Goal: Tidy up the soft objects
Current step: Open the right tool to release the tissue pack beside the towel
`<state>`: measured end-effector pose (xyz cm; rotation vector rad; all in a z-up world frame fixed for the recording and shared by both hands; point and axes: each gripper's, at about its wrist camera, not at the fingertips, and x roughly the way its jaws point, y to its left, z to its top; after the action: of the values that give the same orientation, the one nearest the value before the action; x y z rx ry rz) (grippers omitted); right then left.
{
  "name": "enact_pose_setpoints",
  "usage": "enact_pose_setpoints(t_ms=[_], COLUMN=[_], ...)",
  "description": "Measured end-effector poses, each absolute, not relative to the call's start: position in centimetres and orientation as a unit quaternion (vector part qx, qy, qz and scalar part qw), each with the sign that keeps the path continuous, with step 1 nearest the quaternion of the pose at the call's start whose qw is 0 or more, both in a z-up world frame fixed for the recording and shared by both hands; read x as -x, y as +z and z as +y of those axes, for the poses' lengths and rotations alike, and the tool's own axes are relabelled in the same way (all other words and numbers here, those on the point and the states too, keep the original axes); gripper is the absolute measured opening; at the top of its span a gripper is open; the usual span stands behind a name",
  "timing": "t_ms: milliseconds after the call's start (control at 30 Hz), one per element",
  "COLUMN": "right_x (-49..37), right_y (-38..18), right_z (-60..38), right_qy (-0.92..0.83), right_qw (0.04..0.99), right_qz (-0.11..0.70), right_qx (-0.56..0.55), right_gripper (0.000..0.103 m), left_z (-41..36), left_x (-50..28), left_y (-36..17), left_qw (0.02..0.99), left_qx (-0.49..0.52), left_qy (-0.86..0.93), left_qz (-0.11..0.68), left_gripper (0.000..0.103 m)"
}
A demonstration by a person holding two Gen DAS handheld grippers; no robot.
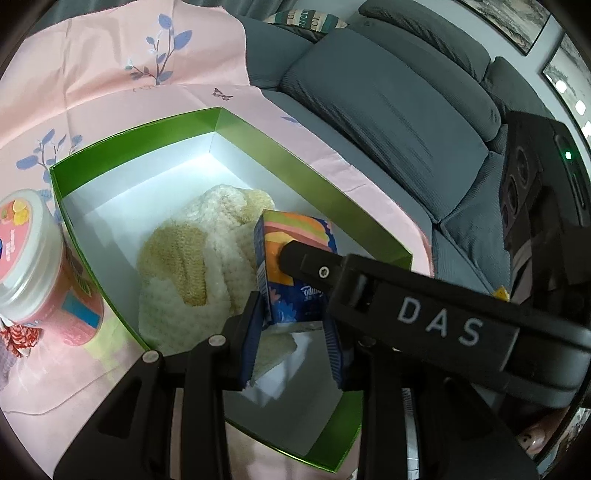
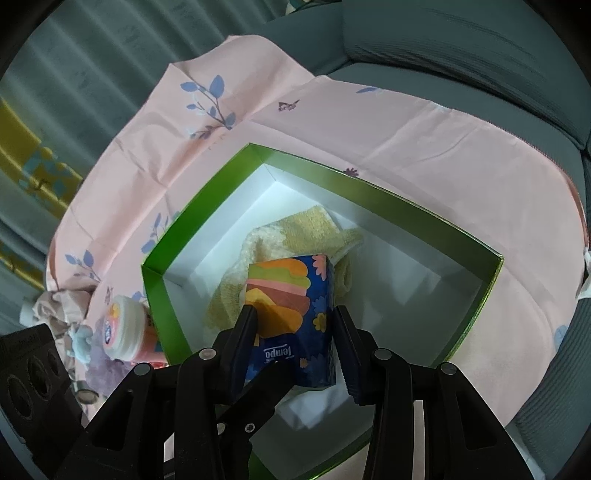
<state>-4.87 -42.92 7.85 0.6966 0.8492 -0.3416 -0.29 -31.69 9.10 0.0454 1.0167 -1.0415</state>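
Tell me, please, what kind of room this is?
Probably a home living room: a grey sofa with thick cushions, framed pictures on the wall, and a pink floral cloth spread over the seat.

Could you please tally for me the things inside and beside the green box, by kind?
Tissue packs: 1, over the green box, both grippers at it
Knitted cream cloths: 1 bundle, in the box
Pink lidded tubs: 1, beside the box
Total: 3

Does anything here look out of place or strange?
Yes. The tissue pack hangs tilted over the towel in the green box, pinched by both the right tool and left tool.
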Motion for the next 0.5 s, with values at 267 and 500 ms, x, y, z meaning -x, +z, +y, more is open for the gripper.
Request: enact_pose_setpoints(t_ms=[267, 500], right_x=[4.9, 4.9], right_y=[7.6, 8.3], right_z=[-43.1, -42.7], right_qy=[-0.168, -0.168], right_qw=[0.83, 0.837], right_qz=[0.41, 0.405], right_qx=[-0.338, -0.328], right_gripper=[0.045, 0.045], left_z=[-31.9, -31.1], left_x=[0.9, 1.5], left_y=[9.0, 9.4], left_qw=[0.755, 0.757], left_qx=[-0.034, -0.021], left_qy=[-0.464, -0.464], left_qz=[0.462, 0.46], left_gripper=[0.031, 0.032])
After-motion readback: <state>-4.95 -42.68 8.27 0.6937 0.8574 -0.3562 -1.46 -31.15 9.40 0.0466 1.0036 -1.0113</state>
